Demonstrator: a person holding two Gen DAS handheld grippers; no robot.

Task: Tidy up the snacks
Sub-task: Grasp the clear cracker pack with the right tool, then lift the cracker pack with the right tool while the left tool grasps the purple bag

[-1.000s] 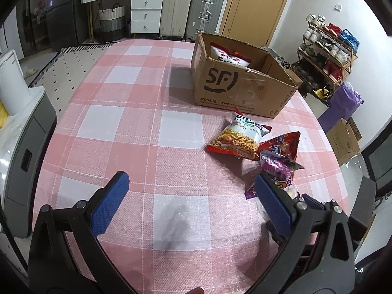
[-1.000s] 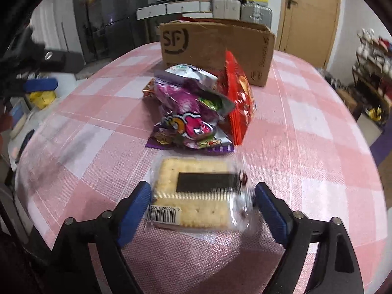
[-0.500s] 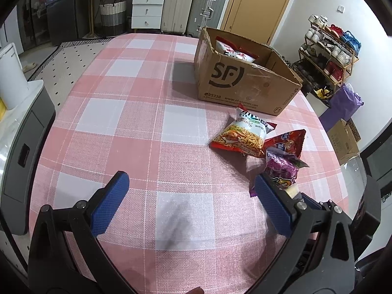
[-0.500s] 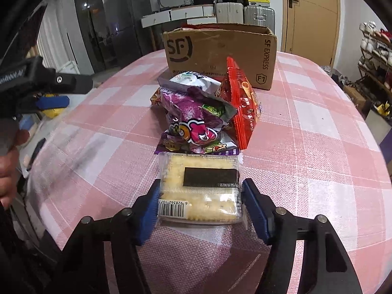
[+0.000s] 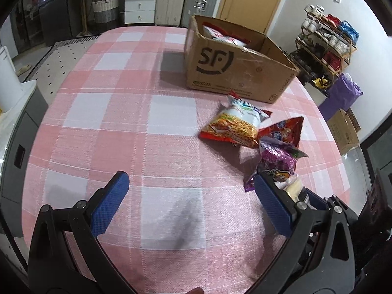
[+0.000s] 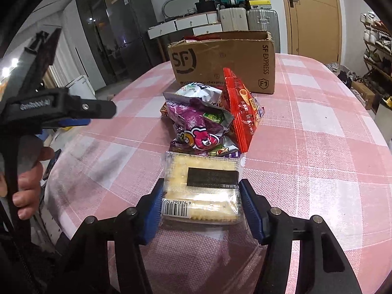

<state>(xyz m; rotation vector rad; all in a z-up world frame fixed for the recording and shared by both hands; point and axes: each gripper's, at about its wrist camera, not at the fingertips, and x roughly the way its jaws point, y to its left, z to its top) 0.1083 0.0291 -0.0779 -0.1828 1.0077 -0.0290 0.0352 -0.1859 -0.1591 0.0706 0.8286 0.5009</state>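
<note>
My right gripper (image 6: pixel 201 205) is shut on a clear-wrapped cracker pack (image 6: pixel 201 186) and holds it just above the pink checked table (image 6: pixel 318 134). Beyond it lie a purple snack bag (image 6: pixel 198 127), a red bag (image 6: pixel 241 112) and a noodle bag (image 5: pixel 235 125). An open SF cardboard box (image 5: pixel 232 68) with snacks inside stands at the far side; it also shows in the right wrist view (image 6: pixel 223 61). My left gripper (image 5: pixel 191 203) is open and empty over the near table, left of the pile. The cracker pack's edge (image 5: pixel 294 186) shows by its right finger.
Suitcases (image 5: pixel 186 0) and white drawers (image 5: pixel 139 2) stand beyond the table. A shoe rack (image 5: pixel 328 41) and a purple bag (image 5: pixel 343 95) are to the right. A white appliance (image 5: pixel 14 112) stands off the table's left edge.
My right gripper has closed on the cracker pack and lifted it slightly. My left gripper has drawn back and risen a little, still open.
</note>
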